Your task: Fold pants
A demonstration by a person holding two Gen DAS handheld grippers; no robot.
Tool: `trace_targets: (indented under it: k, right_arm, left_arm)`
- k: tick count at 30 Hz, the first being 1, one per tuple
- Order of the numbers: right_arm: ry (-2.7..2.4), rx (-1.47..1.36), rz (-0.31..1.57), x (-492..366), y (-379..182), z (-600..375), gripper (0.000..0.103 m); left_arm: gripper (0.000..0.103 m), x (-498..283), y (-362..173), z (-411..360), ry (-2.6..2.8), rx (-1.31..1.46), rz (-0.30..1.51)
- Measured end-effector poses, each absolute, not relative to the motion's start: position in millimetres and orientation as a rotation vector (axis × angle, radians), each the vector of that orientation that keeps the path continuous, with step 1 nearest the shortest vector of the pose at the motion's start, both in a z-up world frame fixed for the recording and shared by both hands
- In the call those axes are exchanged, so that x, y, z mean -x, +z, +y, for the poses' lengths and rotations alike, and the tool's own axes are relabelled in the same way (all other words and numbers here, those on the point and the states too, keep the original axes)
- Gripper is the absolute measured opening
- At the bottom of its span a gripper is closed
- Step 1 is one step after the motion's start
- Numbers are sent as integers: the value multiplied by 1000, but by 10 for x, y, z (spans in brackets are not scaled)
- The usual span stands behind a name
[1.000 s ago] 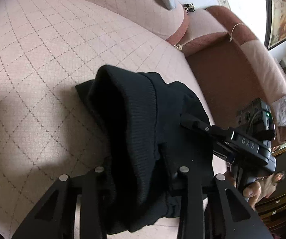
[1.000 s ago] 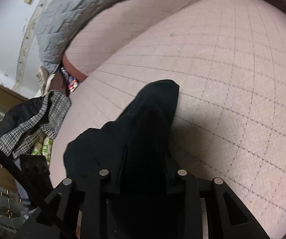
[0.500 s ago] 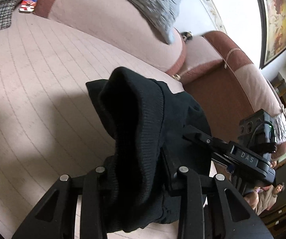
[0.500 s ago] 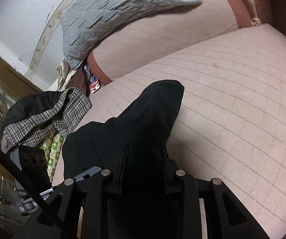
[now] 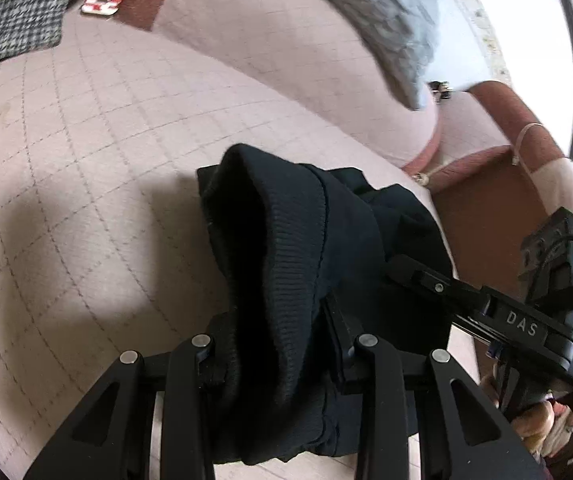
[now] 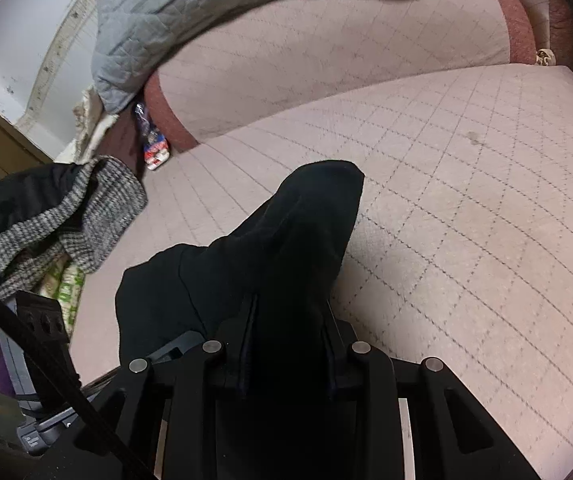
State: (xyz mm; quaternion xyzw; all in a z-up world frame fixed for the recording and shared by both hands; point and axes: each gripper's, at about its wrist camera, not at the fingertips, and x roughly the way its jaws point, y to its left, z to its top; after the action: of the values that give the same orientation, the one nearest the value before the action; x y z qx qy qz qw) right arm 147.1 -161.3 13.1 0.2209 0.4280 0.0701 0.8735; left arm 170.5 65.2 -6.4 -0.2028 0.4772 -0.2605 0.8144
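Black pants (image 5: pixel 286 264): left gripper (image 5: pixel 282 356) and right gripper (image 6: pixel 286 344) fingers clamped on fabric; you keep both edges level over the sofa seat (image 5: pixel 86 152).

"DAS" stands in pale letters on the right gripper (image 5: pixel 406 276), seen in the left wrist view.

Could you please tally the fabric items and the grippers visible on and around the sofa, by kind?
Black pants: 1
Checked garment: 1
Grey quilt: 1
Grippers: 2, the left gripper and the right gripper, each shut on the pants
Total: 5
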Motion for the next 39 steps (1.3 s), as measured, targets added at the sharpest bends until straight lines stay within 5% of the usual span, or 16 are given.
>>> trace_targets:
  k: [6, 16, 24, 33, 39]
  right_arm:
    - [75, -457, 927, -1582, -74, -1678, 44]
    - [114, -456, 799, -1504, 508, -1894, 45]
    - [140, -622, 877, -2018, 216, -1923, 44]
    - [132, -662, 947, -2304, -217, -1995, 44]
    - [121, -643, 883, -2099, 8, -2029, 47]
  left_arm:
    - [47, -1843, -198, 749, -513, 508, 1098]
    - [46, -1744, 557, 1197, -512, 664, 860]
    - [48, -2208, 81, 692, -465, 590, 1068]
    - [56, -2343, -259, 848, -403, 583, 1079]
    - [56, -2224, -96, 940, -408, 618, 1067]
